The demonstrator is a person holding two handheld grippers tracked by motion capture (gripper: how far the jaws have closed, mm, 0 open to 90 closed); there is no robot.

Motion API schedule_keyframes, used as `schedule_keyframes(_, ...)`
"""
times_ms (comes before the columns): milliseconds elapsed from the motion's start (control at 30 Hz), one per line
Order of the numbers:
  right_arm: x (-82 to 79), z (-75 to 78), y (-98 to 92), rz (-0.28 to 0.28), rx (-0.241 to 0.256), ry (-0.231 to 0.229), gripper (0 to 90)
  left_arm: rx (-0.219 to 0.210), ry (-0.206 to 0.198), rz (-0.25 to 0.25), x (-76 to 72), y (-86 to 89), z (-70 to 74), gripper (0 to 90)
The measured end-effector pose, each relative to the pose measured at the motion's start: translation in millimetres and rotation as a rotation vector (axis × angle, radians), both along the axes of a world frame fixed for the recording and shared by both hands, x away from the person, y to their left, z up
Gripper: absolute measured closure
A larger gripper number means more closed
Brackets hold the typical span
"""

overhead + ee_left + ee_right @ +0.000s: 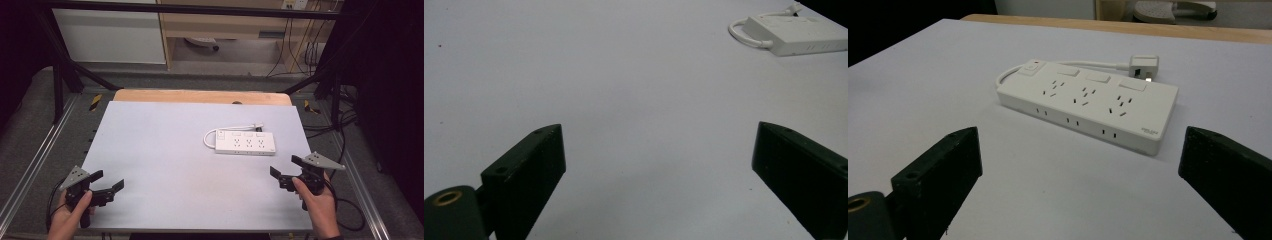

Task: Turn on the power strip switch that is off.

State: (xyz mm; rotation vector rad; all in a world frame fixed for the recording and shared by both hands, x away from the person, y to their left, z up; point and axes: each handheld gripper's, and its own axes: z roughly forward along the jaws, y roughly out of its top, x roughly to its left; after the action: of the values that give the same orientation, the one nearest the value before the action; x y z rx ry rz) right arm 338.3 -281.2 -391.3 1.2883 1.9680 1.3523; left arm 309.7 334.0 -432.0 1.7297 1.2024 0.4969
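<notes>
A white power strip (245, 142) lies flat on the grey table top (165, 165), right of centre, with its short white cable looped behind it and the plug (258, 126) at the back. The strip (1088, 102) lies a short way ahead of my right gripper (1078, 150), which is open with nothing between its jaws. In the high view that right gripper (284, 167) hovers near the table's right front edge. My left gripper (110, 180) is open too, at the front left, far from the strip (794, 32); its jaws (659, 150) stand wide apart over bare table.
A wooden board (200, 96) runs along the table's far edge. Black frame bars and cables (345, 125) surround the table at the sides. Beyond it are a white cabinet (110, 35) and a wooden desk frame (225, 25).
</notes>
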Motion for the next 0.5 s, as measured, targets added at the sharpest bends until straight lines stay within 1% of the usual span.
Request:
schedule_keyframes(67, 2.9, 3.1, -0.5, -0.005, -0.007, -0.004, 4.0, 0.000, 0.002, 0.000, 0.0, -0.1, -0.2, 6.9)
schedule_keyframes(100, 7.0, 6.7, -0.9, -0.007, -0.010, -0.011, 4.0, -0.002, 0.006, 0.000, 0.1, -0.2, -0.5, 6.9)
schedule_keyframes(167, 8.3, 8.1, -1.2, -0.009, -0.013, -0.014, 4.5, -0.002, 0.009, 0.001, 0.3, -0.5, -1.0, 6.9)
schedule_keyframes(200, 10.5, 10.3, -1.4, -0.011, -0.011, -0.023, 5.1, -0.001, 0.011, 0.000, 0.4, -0.7, -1.2, 6.9)
schedule_keyframes(433, 22.8, 23.0, -1.4, -0.022, -0.022, -0.027, 4.8, 0.006, 0.018, -0.010, 1.0, -1.4, -1.8, 6.9)
schedule_keyframes(500, 24.3, 24.3, -1.4, -0.022, -0.026, -0.028, 4.9, 0.007, 0.018, -0.009, 1.0, -1.2, -2.0, 6.9)
